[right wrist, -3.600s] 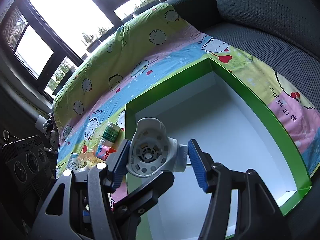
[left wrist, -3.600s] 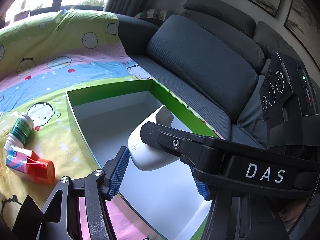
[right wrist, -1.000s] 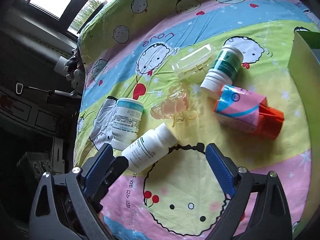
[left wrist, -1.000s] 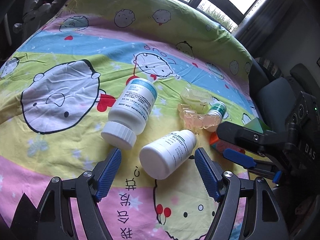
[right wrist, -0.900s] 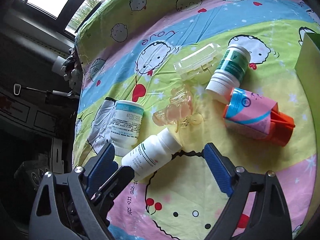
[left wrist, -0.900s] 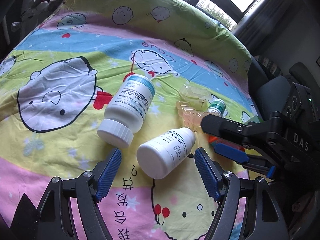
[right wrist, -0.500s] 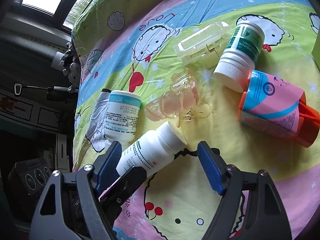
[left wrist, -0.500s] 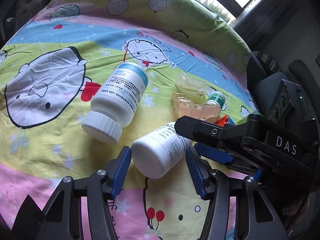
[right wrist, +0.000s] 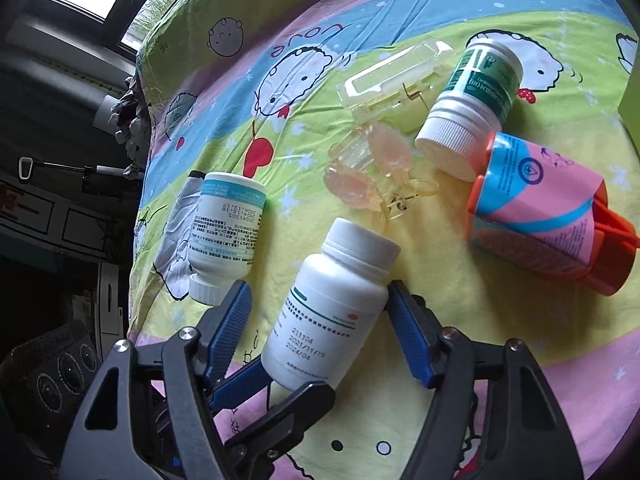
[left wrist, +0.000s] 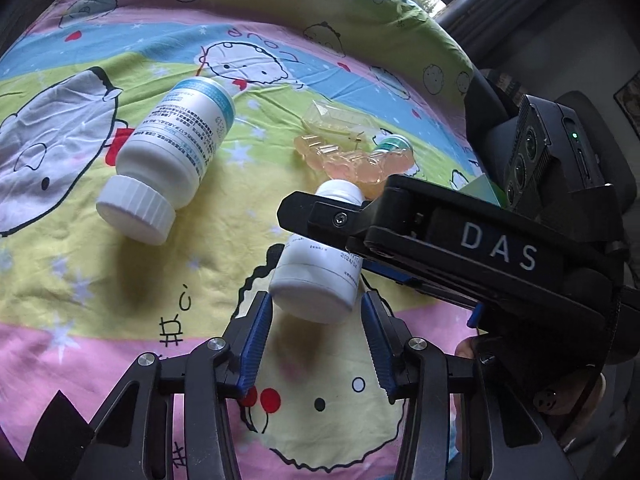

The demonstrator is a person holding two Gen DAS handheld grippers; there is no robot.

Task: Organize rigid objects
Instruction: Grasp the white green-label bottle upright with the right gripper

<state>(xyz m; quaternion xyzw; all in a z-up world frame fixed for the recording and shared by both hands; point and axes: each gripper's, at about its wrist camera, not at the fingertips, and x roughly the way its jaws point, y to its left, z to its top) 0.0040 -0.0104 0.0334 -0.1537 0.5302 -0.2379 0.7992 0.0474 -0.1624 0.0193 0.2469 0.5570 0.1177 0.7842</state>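
Two claws converge on one small white plastic pill bottle with a white screw cap, which lies on its side on the cartoon-print cotton sheet. It sits just at 6 o'clock of a translucent peach hair clip and well apart from the larger white bottle with a pale blue band at 10 o'clock.

In the right wrist view its long axis runs from the flat base at 7 o'clock to the cap at 1 o'clock. In the left wrist view the cap points to about 12 o'clock, away from the camera.

The left claw has just been closing, and its blue pads now appear to pinch the base end. The right claw has also been narrowing but is not yet gripping. The bottle lies between its pads, with the 3 o'clock pad touching the shoulder and the 9 o'clock pad clear of it.

The bottle is probably light, stiff and smooth-walled, so it may roll or squirt out of a skewed pinch. The straight labelled barrel, gripped across its width, looks a safer hold than the ridged cap or the rounded base edge. It should not be fragile.
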